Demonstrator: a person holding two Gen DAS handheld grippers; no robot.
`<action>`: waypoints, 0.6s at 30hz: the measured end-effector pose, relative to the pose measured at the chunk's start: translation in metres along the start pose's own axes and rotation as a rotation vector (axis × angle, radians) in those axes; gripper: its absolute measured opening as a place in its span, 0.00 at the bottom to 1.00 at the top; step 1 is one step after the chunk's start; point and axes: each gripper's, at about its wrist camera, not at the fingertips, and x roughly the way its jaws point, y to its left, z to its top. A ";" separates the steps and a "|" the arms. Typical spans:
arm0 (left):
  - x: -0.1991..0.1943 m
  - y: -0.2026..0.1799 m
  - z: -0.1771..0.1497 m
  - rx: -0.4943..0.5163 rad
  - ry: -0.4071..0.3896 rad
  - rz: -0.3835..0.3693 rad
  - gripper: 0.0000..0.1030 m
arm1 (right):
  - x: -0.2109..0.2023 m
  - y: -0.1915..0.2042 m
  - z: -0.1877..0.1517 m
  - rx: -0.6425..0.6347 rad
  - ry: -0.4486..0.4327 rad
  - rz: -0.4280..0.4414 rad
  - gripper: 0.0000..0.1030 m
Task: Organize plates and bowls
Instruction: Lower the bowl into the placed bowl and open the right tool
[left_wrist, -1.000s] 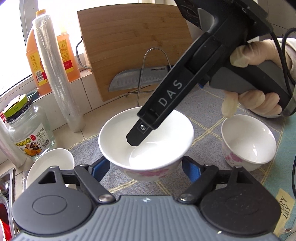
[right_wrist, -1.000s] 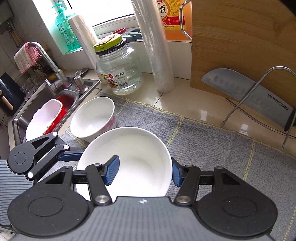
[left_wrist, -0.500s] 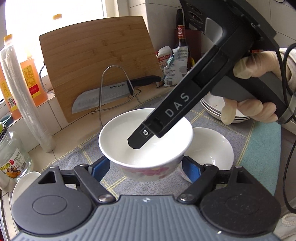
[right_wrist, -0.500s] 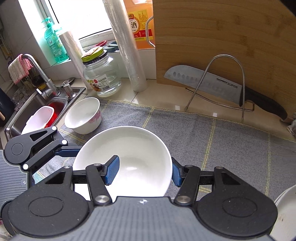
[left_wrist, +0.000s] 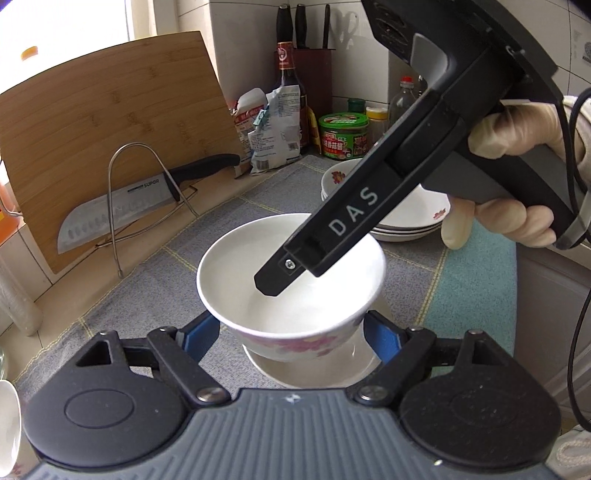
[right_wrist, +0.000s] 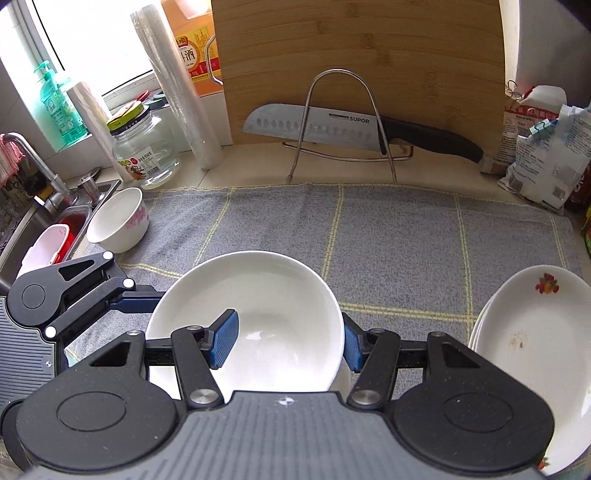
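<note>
Two tools | left tool (left_wrist: 291, 332) clamps white floral bowl (left_wrist: 291, 291) | right tool (right_wrist: 290, 338) pinches its rim

Both wrist views look steeply down, close over the grey mat (right_wrist: 388, 236), sharing the cutting board (left_wrist: 110, 122).

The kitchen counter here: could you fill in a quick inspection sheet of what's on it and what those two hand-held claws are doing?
Surface: grey checked mat on a counter.
Job's things: flowered bowl above a second bowl; plate stack; spare bowl by the sink.
Clutter: knife, cutting board, jar, food bags.
Grippers: left gripper holds the flowered bowl outside; right gripper pinches its rim.
Cables: black cable.
Surroundings: sink, window.
</note>
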 end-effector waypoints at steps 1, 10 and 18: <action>0.002 -0.002 -0.001 0.003 0.005 -0.004 0.82 | 0.000 -0.001 -0.002 0.005 0.001 -0.002 0.61; 0.014 -0.011 -0.007 0.016 0.047 -0.011 0.82 | 0.003 -0.008 -0.015 0.036 0.002 0.004 0.61; 0.015 -0.013 -0.004 0.026 0.056 0.001 0.82 | 0.004 -0.005 -0.015 0.018 0.001 -0.008 0.61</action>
